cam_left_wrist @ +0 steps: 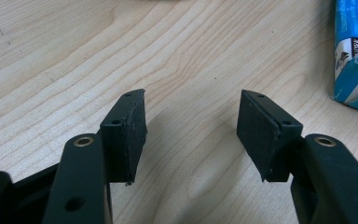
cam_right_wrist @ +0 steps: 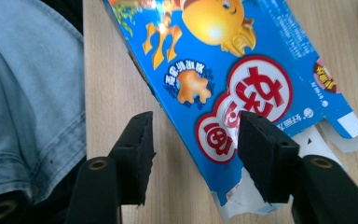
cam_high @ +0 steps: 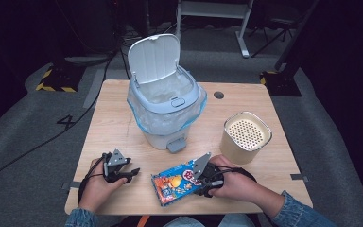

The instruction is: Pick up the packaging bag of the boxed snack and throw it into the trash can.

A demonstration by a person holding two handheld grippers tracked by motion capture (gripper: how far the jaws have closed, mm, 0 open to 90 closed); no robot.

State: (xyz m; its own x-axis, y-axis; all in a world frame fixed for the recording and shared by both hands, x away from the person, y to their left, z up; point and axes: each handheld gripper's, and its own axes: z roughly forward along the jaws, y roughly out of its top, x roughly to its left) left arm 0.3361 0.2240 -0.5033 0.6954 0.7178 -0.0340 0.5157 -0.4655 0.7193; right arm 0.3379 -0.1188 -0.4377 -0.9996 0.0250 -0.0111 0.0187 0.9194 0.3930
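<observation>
The right gripper [cam_right_wrist: 193, 140] straddles the blue snack box's [cam_right_wrist: 223, 70] torn near edge, jaws apart, gripping nothing; the left gripper [cam_left_wrist: 191, 126] rests open, empty, on the table [cam_left_wrist: 191, 56].

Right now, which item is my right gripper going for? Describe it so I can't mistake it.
On the wooden table, nearer the person than the open-lidded pedal bin, a flattened blue snack box lies at the front edge. It alone is flat and brightly printed, with an orange cartoon fish and a red-and-white logo.
</observation>
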